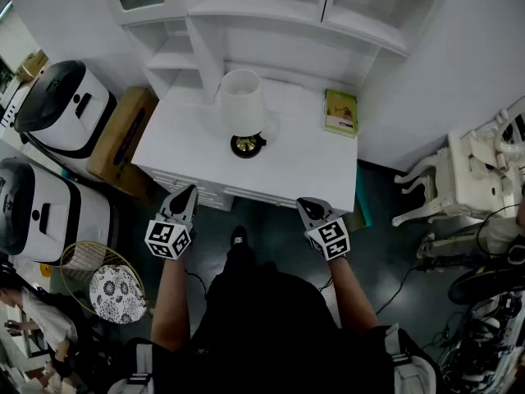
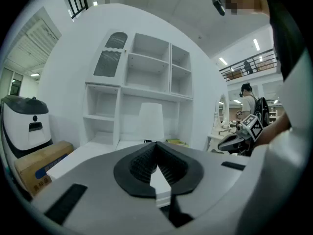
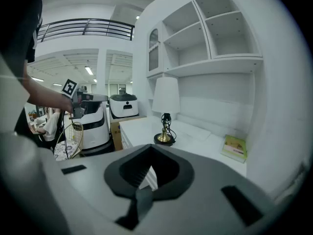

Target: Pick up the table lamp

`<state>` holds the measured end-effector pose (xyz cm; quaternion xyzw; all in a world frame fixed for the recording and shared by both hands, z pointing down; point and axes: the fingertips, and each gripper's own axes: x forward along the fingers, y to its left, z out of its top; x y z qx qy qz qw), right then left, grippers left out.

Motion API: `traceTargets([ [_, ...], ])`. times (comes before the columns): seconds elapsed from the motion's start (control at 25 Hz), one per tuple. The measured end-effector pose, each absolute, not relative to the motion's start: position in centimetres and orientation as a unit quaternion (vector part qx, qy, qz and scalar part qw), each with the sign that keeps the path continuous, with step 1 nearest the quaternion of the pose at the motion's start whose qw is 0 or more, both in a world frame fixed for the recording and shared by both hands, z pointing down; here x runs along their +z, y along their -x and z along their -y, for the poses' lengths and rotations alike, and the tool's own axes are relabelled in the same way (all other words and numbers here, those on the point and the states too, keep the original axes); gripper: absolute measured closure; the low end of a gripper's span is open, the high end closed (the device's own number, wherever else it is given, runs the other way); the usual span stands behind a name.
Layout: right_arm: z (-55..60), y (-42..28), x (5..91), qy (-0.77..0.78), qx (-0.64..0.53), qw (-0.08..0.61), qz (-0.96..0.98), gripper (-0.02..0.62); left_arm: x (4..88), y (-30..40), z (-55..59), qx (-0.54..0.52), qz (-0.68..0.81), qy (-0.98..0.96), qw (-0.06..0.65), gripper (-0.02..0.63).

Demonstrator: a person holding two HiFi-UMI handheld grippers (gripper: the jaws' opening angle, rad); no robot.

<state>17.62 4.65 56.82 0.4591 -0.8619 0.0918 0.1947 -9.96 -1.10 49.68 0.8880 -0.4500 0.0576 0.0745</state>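
Observation:
The table lamp [image 1: 242,109], with a white shade and a round brass base, stands upright near the middle of the white desk [image 1: 303,167]. The left gripper view has the lamp [image 2: 150,122] straight ahead, and in the right gripper view the lamp [image 3: 165,106] is ahead and slightly left. My left gripper [image 1: 189,190] hovers at the desk's front edge, left of the lamp, shut and empty. Further right along the same edge, my right gripper [image 1: 304,207] is also shut with nothing in it. Both are well short of the lamp.
A green book [image 1: 340,112] lies at the desk's back right corner. White shelves [image 1: 271,15] rise behind the desk. To the left are two white machines [image 1: 61,105], a cardboard box [image 1: 123,134] and a wire basket [image 1: 102,281]. A white chair [image 1: 467,175] stands to the right.

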Motion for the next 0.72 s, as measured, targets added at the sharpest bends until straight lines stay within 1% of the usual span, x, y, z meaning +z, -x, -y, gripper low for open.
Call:
traceTargets([
  [0.72, 1.8, -14.2, 57.1, -0.441, 0.101, 0.182, 0.873, 0.589, 49.4, 11.4, 6.2, 0.063, 0.445, -0.89, 0.075, 0.595],
])
